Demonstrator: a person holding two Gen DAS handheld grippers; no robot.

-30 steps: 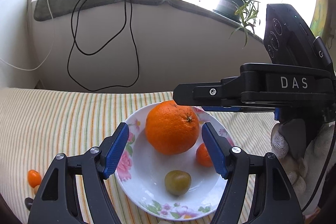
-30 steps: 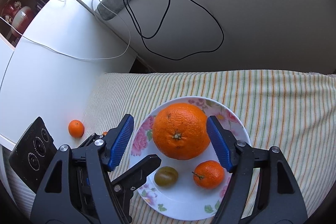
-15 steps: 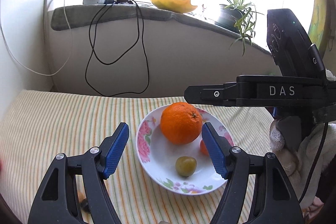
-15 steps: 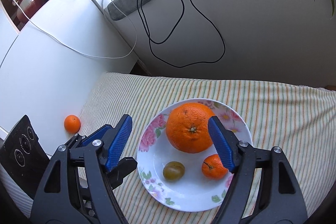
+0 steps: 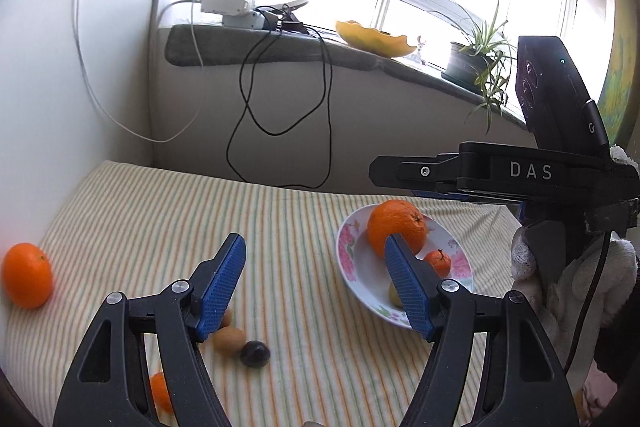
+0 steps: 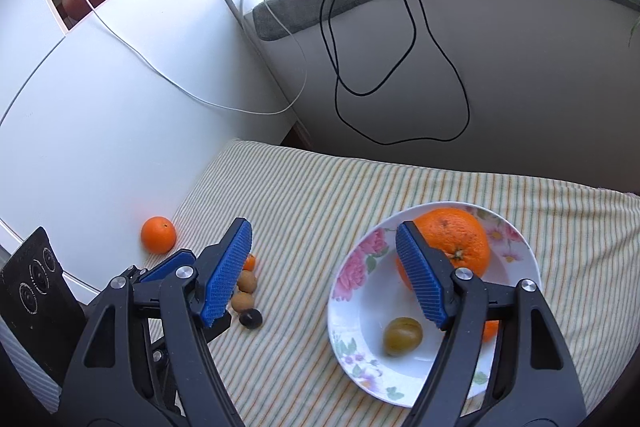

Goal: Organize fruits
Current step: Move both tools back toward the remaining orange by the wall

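A flowered white plate (image 5: 345, 259) (image 6: 345, 287) stands on the striped cloth. It holds a big orange (image 5: 396, 231) (image 6: 456, 235), a small tangerine (image 5: 438, 261) (image 6: 490, 331) and a green plum (image 6: 403, 335). My left gripper (image 5: 315, 255) hangs open and empty, left of the plate. My right gripper (image 6: 324, 239) is open and empty too, its right finger above the plate. Loose on the cloth lie an orange (image 5: 27, 275) (image 6: 158, 234), two brown longans (image 5: 228, 339) (image 6: 242, 301), a dark fruit (image 5: 254, 353) (image 6: 251, 318) and a small orange fruit (image 6: 250, 262).
A white cabinet (image 6: 100, 99) borders the cloth on the left. Behind the cloth is a grey sill (image 5: 280, 45) with a power strip (image 5: 228, 5), hanging black cables (image 6: 400, 75), a yellow bowl (image 5: 376, 37) and a potted plant (image 5: 480, 67).
Both grippers have drawn back and risen from the plate and swung left. The big orange, once between the fingers, stays on the plate. The loose fruits have come into view.
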